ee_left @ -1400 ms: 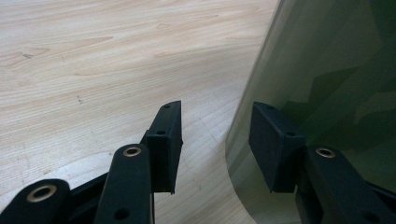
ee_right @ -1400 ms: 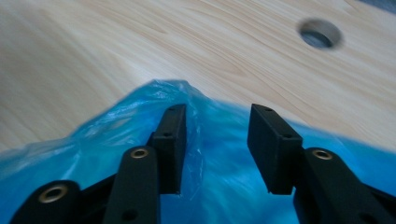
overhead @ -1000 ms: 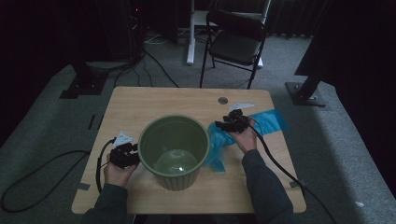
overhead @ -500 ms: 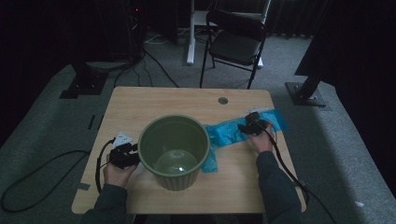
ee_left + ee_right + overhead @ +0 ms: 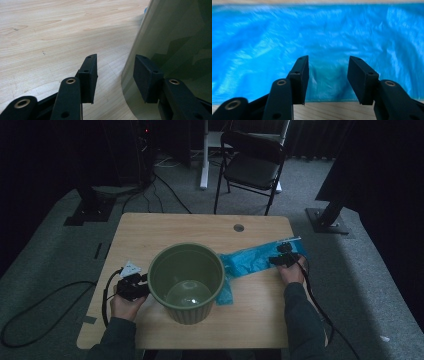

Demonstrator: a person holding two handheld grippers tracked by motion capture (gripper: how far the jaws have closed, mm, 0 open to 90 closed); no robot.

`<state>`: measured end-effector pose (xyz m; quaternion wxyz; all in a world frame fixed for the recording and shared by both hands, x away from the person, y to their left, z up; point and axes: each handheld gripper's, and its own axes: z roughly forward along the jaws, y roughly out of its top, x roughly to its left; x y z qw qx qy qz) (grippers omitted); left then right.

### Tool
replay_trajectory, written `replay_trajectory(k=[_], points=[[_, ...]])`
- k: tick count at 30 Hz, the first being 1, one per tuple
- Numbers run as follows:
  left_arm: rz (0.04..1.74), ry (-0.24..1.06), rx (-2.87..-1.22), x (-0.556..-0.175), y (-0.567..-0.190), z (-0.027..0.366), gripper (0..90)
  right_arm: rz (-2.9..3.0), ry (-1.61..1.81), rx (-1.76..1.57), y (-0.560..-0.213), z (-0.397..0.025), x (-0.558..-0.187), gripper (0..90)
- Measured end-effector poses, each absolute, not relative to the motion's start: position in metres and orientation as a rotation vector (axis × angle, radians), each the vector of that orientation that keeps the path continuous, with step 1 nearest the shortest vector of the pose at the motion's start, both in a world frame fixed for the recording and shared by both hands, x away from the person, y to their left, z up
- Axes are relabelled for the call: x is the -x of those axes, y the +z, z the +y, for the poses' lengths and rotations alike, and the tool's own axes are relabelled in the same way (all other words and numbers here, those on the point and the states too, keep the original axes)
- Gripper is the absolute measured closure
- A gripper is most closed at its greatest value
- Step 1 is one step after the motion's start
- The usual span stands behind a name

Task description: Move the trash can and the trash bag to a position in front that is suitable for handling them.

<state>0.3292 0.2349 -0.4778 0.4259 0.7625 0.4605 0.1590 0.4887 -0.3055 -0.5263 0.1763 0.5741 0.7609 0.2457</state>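
- The high view shows the green bucket in the middle of the table, with the blue plastic bag flat at its right.
- In the left gripper view, the left gripper is spread, its jaws astride the bucket wall.
- The right gripper is also spread, low over the bag's near edge.
- Both forearms lie on the table.

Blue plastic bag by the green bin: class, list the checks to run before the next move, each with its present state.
1. Right tool open over the blue bag: ok.
2. Bag lying flat on the table, nothing on it: ok.
3. Bag pinched between the right jaws: not ok, gap between them.
4. Left tool open beside the green bin: ok.
5. Bin upright: ok.
6. Bag's open end found: cannot tell.
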Motion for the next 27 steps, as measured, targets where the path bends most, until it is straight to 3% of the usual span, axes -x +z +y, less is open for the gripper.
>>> replay_trajectory(k=[3, 8, 13, 21, 27], points=[[1.151, 0.398, -1.907, -0.329, -0.478, 0.235, 54.8, 2.146, 0.709, -1.632, -0.528, -0.307, -0.489, 51.7], [1.149, 0.400, -1.909, -0.328, -0.478, 0.234, 54.8, 2.200, 0.690, -1.576, -0.525, -0.299, -0.488, 75.6], [1.149, 0.399, -1.906, -0.328, -0.478, 0.235, 54.8, 2.198, 0.698, -1.604, -0.525, -0.300, -0.489, 89.3], [1.149, 0.400, -1.904, -0.328, -0.478, 0.235, 54.8, 2.243, 0.679, -1.569, -0.524, -0.301, -0.483, 90.0], [1.147, 0.399, -1.909, -0.328, -0.478, 0.234, 54.8, 2.335, 0.726, -1.485, -0.524, -0.292, -0.447, 90.0]])
